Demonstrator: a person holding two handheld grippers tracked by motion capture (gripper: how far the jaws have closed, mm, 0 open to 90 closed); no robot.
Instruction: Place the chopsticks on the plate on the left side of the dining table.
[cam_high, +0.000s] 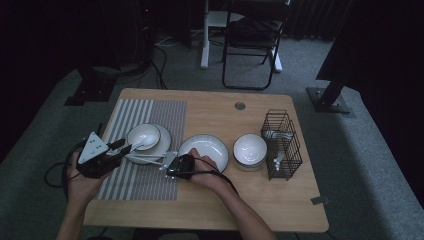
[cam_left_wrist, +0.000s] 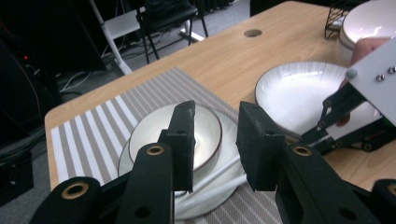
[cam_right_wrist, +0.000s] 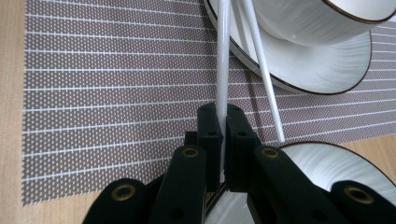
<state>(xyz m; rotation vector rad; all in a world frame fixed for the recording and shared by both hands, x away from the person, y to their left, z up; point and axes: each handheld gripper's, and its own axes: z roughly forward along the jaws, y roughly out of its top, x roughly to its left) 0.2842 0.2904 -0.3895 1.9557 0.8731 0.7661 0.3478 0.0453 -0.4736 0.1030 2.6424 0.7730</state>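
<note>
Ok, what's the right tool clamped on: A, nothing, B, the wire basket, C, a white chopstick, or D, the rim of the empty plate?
C: in the right gripper view the right tool has its jaws shut on one white chopstick, with a second chopstick lying loose beside it against the plate on the mat.

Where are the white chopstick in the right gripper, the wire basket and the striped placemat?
white chopstick (cam_right_wrist: 223, 70), right gripper view, mid-shaft.
wire basket (cam_high: 295, 145), high view, right wall.
striped placemat (cam_high: 132, 182), high view, bare near part.
</note>
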